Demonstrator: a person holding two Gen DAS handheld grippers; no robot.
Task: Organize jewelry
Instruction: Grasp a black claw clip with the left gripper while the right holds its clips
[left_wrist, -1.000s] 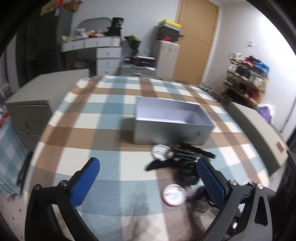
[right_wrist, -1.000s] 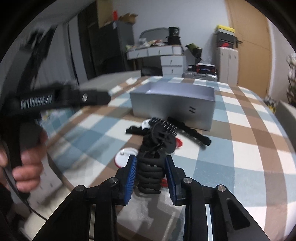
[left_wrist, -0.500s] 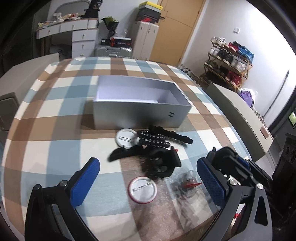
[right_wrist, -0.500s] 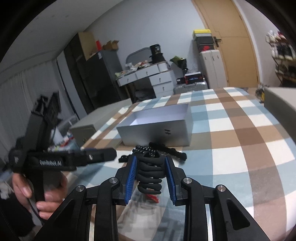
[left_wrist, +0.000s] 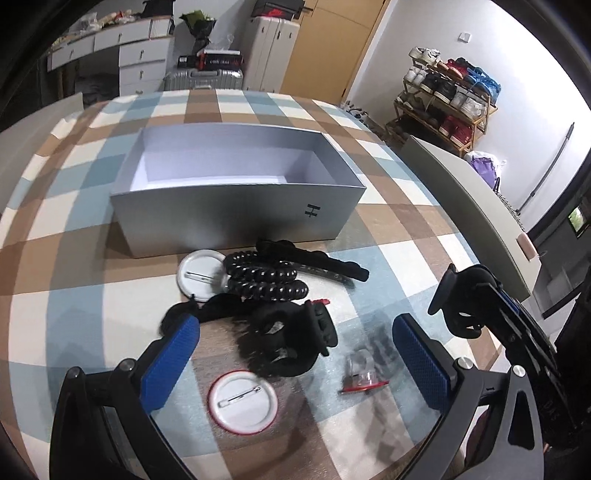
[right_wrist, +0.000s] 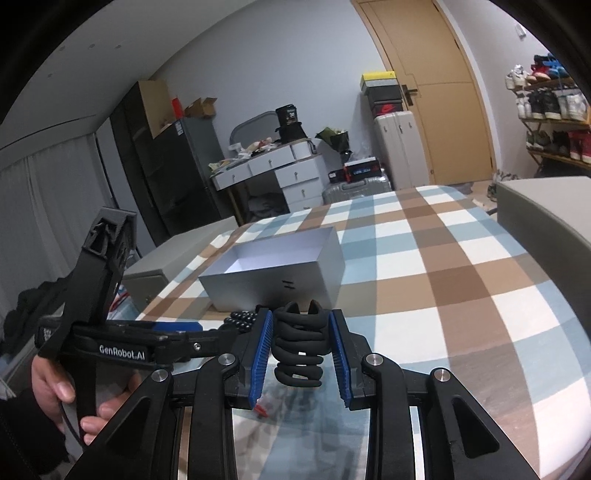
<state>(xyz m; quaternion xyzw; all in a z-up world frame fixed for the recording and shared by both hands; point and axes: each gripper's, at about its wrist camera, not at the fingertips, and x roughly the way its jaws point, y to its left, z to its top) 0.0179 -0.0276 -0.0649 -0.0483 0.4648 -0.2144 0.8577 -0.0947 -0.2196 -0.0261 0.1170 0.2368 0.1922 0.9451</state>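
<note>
Pin badge (left_wrist: 242, 401) in left view only; left hand (right_wrist: 55, 391) in right.

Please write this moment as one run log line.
right gripper: shut on black spiral hair tie | left gripper: open | grey open box: empty

White letters on the side of the left gripper (right_wrist: 177, 326) say "GenRobot.AI". You can read them in the right wrist view, just above the person's hand (right_wrist: 62, 391).

The silver box (left_wrist: 236, 212) has a small black mark on its front wall. It looks a bit like a tilted letter H, or two short bars. The same mark shows on the front of the box in the right wrist view.

A black tub (right_wrist: 290, 116) on the far desk (right_wrist: 273, 166) has a pale label with a number. It may be 36, but it is too small to be sure.
</note>
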